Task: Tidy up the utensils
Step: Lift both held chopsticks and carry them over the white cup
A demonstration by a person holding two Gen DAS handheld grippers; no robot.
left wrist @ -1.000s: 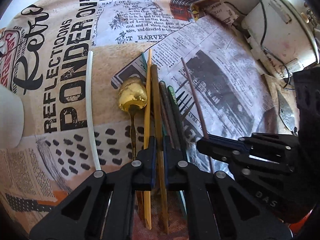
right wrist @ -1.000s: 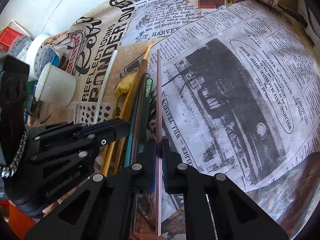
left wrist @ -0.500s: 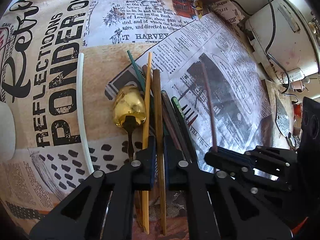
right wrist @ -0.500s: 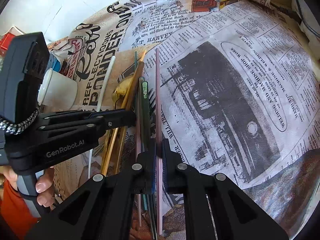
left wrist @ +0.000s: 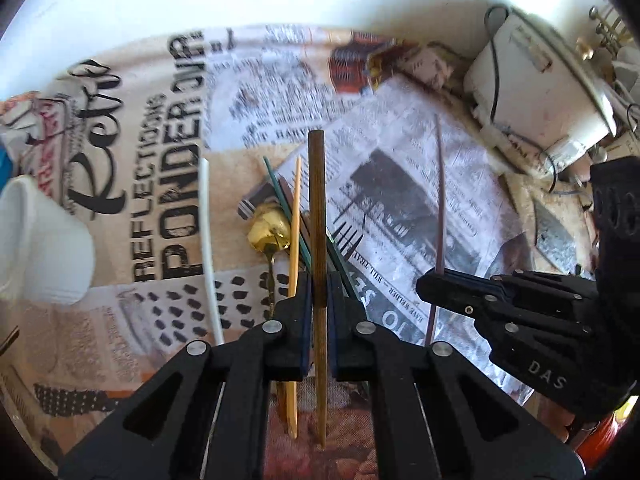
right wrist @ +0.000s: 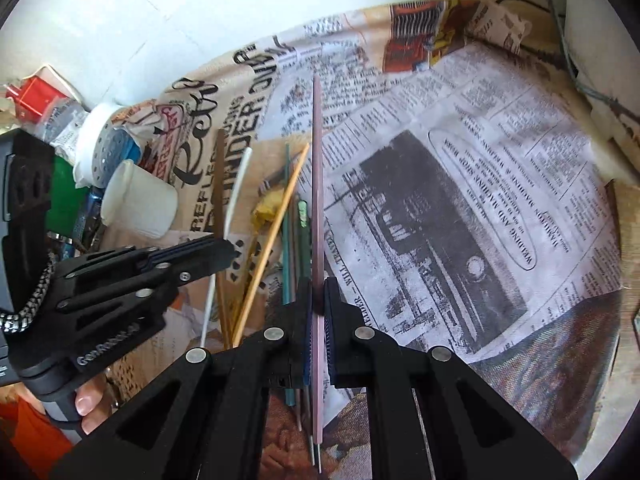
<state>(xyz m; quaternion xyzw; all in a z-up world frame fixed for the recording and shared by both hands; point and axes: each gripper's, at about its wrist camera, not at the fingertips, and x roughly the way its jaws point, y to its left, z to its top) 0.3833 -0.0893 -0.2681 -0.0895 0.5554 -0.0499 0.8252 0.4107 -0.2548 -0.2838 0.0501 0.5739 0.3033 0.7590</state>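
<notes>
Over the newspaper-print tablecloth (left wrist: 152,184) you hold both tools pointed steeply down. Your left gripper (left wrist: 319,292) is clamped on a brown wooden chopstick (left wrist: 318,200), which runs straight up between the pads and clear of the cloth. Your right gripper (right wrist: 318,300) is clamped on a slim pink chopstick (right wrist: 317,184), likewise raised, its tip reaching towards the far edge of the cloth. In the left wrist view that right tool sits off to the side, the pink stick standing through its tips.

On the cloth between the two tools the loose pile lies: a gold metal spoon (left wrist: 271,229), a pale bamboo chopstick (left wrist: 295,232), a thin teal chopstick (left wrist: 280,192) and a dark green one (right wrist: 305,236), crossing one another. A white plastic stick (left wrist: 208,232) lies apart beside them, and a white plastic cup (left wrist: 40,240) stands near the cloth's edge.
</notes>
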